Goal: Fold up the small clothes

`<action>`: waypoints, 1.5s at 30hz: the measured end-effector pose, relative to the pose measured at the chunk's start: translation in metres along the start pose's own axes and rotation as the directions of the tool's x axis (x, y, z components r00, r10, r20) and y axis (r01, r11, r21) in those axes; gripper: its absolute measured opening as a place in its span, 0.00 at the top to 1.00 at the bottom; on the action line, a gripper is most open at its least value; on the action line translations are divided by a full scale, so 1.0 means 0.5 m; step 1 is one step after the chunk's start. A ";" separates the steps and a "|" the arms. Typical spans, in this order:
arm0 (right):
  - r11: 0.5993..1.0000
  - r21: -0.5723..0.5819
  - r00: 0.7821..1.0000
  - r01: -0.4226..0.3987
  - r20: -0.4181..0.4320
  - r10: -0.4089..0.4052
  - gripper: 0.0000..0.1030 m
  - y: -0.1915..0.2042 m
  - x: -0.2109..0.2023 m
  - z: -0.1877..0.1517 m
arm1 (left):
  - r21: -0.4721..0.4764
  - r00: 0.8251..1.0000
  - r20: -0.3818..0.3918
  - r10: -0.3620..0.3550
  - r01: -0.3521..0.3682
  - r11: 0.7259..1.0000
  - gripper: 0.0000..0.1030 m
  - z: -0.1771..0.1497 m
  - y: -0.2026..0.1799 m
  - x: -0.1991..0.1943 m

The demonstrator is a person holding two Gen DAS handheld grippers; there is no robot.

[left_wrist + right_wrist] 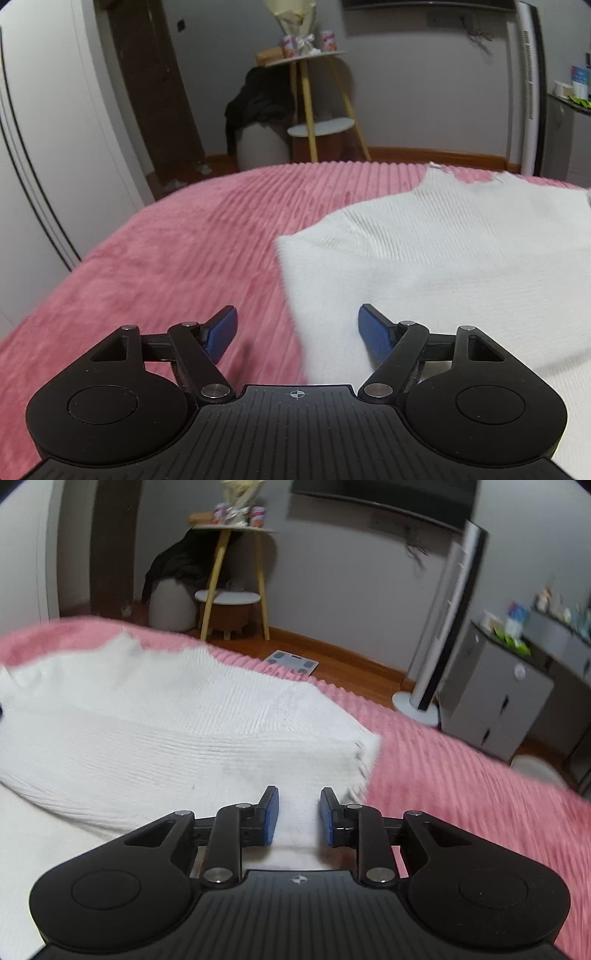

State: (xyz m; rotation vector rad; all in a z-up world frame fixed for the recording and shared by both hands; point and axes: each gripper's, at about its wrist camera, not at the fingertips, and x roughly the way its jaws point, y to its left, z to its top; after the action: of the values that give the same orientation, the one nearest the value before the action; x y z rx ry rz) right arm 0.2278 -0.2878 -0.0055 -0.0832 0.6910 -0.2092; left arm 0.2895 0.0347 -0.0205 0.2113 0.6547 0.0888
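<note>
A white ribbed knit garment [424,258] lies spread flat on a pink ribbed bed cover [166,258]. My left gripper [298,314] hovers open and wide over the garment's left edge, one blue pad above the pink cover and the other above the white knit, holding nothing. In the right wrist view the same garment [166,720] has a layer folded over, ending in a corner at the right. My right gripper [299,793] sits low at that near right edge, jaws a little apart with white cloth showing in the gap. The pads do not visibly press on it.
Beyond the bed's far edge stand a yellow-legged side table [232,528], a pale pouf with dark clothing [258,147], a floor scale [291,662], a tower fan [443,627] and a grey cabinet [495,698]. A white wardrobe door [37,147] is at the left.
</note>
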 end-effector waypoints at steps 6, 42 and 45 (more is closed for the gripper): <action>0.991 0.132 0.999 -0.024 -0.021 0.027 0.76 -0.042 -0.141 -0.100 | -0.030 0.993 -0.074 -0.094 0.092 0.995 0.20 -0.093 0.025 -0.093; 0.897 0.382 0.881 -0.225 -0.313 0.354 0.78 -0.085 -0.361 -0.317 | -0.316 0.892 -0.381 -0.242 0.120 0.941 0.45 -0.291 0.129 -0.331; 0.897 0.363 0.879 -0.250 -0.304 0.368 0.90 -0.081 -0.371 -0.315 | -0.319 0.888 -0.377 -0.263 0.142 0.937 0.59 -0.290 0.126 -0.334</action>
State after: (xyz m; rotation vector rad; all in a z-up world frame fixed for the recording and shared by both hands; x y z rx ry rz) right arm -0.0188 -0.2881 -0.0050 0.3848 1.0247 -0.0163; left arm 0.0678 0.0953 -0.0190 -0.1630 1.0767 0.0222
